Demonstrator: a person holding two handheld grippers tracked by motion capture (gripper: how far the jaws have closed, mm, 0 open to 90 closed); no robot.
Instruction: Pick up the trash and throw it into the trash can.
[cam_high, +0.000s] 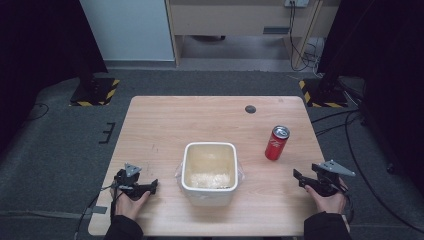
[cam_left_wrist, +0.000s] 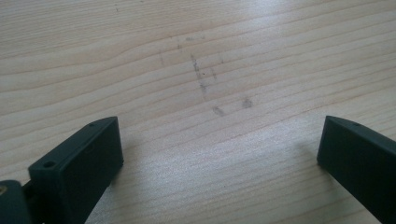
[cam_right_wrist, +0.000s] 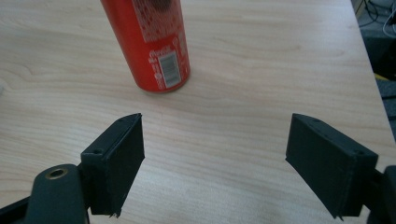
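Note:
A red soda can stands upright on the wooden table, right of a white square bin lined with clear plastic. My right gripper rests near the table's front right, open, with the can a short way ahead and left of its jaws. At the front left, my left gripper lies open over bare wood, with nothing between its jaws.
A dark round hole sits in the table near its far edge. Faint pencil marks show on the wood ahead of the left gripper. Grey carpet, cables and yellow-black striped stand bases surround the table.

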